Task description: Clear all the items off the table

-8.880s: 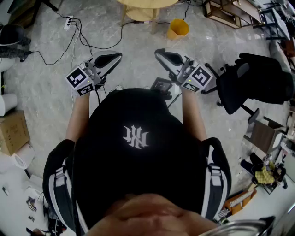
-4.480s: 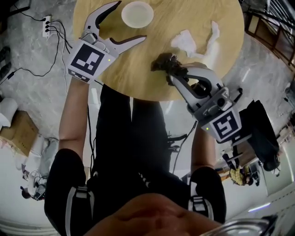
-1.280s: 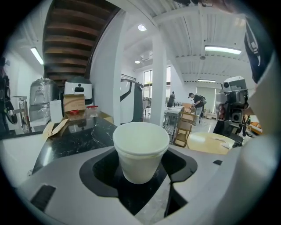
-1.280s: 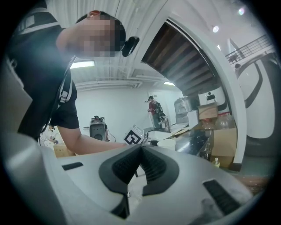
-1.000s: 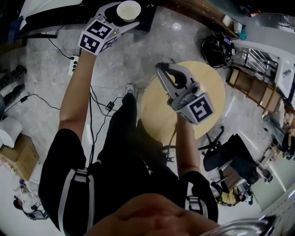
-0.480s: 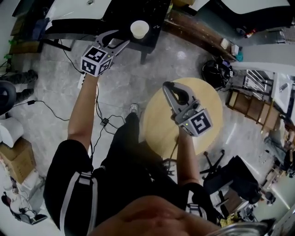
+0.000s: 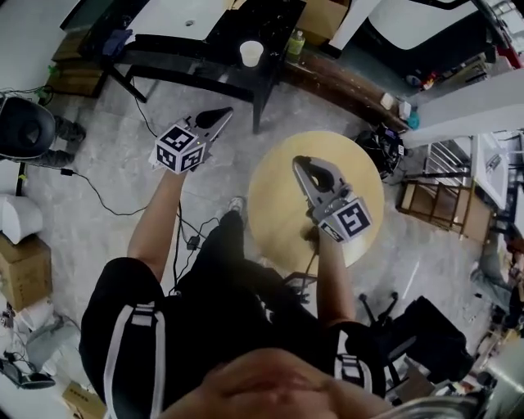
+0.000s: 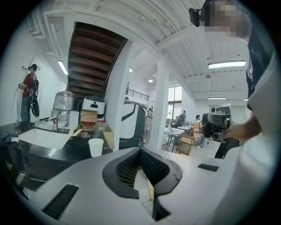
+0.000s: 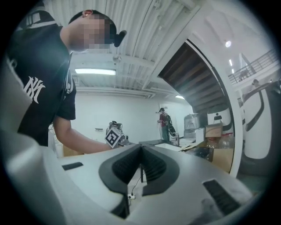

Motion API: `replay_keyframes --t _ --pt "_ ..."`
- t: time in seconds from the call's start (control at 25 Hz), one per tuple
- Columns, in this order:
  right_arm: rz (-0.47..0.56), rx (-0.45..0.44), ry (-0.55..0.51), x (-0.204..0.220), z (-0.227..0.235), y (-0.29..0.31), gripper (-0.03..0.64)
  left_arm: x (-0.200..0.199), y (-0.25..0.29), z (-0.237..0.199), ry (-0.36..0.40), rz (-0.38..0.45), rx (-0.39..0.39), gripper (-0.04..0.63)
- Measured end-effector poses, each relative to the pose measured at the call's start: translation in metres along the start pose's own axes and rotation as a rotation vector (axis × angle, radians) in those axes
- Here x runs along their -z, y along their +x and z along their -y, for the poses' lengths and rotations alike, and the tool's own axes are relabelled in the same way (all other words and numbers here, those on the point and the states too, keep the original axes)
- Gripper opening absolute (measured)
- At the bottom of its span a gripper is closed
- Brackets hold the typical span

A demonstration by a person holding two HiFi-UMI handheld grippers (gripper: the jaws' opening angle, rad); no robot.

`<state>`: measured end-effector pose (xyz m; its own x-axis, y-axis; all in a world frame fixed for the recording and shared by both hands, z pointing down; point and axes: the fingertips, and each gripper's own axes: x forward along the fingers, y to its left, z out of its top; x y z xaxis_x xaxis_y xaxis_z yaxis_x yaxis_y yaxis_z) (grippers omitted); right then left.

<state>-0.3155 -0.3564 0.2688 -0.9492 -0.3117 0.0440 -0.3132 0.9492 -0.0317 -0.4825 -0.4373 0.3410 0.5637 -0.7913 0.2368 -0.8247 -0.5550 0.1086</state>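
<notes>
Round table [image 7: 360, 176] looks bare already. The right hand-held gripper [image 7: 300, 164] hangs over it, jaws closed on nothing. Left hand-held gripper [image 7: 222, 114] is shut and empty too. I'd just back off, minding the floor cables [image 7: 193, 242]. Paper cup [image 7: 251, 53] sits on the far black table [image 7: 266, 20].
</notes>
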Motion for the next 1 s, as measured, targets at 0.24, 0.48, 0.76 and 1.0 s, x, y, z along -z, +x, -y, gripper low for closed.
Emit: replay_keyframes --t 0.24,0.48,0.76,1.0 --pt "0.061 -0.013 -0.014 -0.027 -0.064 -0.108 0.003 0.001 -0.035 0.164 -0.047 0.038 0.1 0.012" --pt "0.121 -0.031 -0.029 -0.047 -0.127 -0.194 0.003 0.015 -0.06 0.296 -0.136 0.048 0.179 0.012" --pt "0.134 0.007 -0.005 -0.043 -0.173 -0.267 0.003 0.022 -0.088 0.408 -0.115 0.031 0.273 0.012" --pt "0.102 0.045 0.02 -0.025 -0.21 -0.289 0.003 0.012 -0.117 0.454 -0.102 0.068 0.351 0.012"
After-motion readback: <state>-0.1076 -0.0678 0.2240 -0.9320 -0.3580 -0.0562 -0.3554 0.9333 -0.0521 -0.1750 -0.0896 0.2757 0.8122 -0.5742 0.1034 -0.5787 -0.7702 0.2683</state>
